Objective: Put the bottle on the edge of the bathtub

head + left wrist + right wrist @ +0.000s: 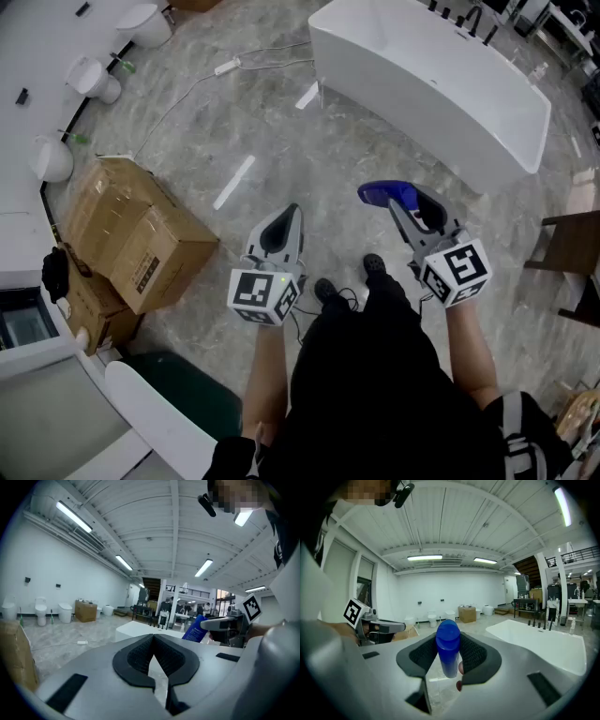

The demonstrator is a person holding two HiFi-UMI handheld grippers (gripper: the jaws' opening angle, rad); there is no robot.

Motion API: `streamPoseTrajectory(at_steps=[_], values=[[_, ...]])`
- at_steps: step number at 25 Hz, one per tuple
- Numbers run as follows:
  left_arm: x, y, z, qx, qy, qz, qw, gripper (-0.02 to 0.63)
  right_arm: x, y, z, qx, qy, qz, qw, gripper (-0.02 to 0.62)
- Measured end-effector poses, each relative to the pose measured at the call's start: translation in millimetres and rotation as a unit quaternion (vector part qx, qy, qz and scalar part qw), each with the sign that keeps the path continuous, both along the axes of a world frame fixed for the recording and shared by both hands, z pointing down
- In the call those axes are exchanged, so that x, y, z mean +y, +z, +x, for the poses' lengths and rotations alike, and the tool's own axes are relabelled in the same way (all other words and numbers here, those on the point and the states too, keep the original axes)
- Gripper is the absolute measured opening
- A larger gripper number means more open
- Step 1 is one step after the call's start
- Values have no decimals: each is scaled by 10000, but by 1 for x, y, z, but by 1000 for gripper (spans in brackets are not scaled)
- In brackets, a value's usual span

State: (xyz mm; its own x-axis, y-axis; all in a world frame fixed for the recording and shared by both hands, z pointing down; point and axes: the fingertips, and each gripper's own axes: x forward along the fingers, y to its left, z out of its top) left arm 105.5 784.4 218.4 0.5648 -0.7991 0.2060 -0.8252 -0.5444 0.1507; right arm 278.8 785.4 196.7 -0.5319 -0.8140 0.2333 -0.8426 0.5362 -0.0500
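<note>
A blue bottle (384, 194) lies between the jaws of my right gripper (405, 204), which is shut on it above the marble floor. In the right gripper view the bottle (448, 646) points away from the camera, pads pressed on both its sides, cap end outward. The white bathtub (412, 103) stands ahead and to the right, a few steps away, and shows again as the bathtub (539, 641) beyond the right gripper (449, 657). My left gripper (284, 225) hangs level with the right one, its jaws shut with nothing in them; the left gripper (152, 641) view also catches the bottle (194, 629).
Stacked cardboard boxes (141, 234) stand on the floor at my left. White toilets (94, 77) line the far left wall. A cable with a power strip (228, 66) runs across the floor before the tub. A dark wooden chair (567, 244) stands at the right.
</note>
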Motion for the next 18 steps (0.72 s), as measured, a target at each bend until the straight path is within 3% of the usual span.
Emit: streamPoseTrajectory(at_steps=[12,18], values=[[23,-1,-13,77,216,-8,9997,12,29,-5,3,-30,393,3,9992,149],[28,4,-41,56,96,-26,9999,12,30,-3,-10,-175,479,-59,9987,147]])
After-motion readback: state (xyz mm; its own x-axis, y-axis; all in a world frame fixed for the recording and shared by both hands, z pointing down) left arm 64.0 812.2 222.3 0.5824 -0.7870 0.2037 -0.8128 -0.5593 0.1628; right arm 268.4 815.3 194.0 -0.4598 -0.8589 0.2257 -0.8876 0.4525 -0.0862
